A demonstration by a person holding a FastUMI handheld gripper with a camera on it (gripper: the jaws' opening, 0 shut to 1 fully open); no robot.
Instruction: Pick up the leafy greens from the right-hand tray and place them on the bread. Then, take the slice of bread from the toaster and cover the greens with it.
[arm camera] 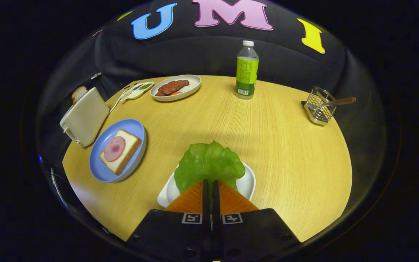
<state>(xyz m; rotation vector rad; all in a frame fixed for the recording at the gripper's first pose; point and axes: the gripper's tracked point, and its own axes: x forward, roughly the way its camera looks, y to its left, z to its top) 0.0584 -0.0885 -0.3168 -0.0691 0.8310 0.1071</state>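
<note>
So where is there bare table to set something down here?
The widest bare patch lies between the white tray under the leafy greens, the bottle and the wire caddy. A smaller strip runs between the blue plate and the greens. It is crowded around the toaster and oval plate. The hand-held gripper looks shut on the greens.

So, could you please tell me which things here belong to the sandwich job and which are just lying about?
For the job: leafy greens on the white tray, pinched at the near edge by the shut gripper; bread with ham on the blue plate; toaster with its slice.
Lying about: bottle, meat plate, wire holder, small dish.
</note>
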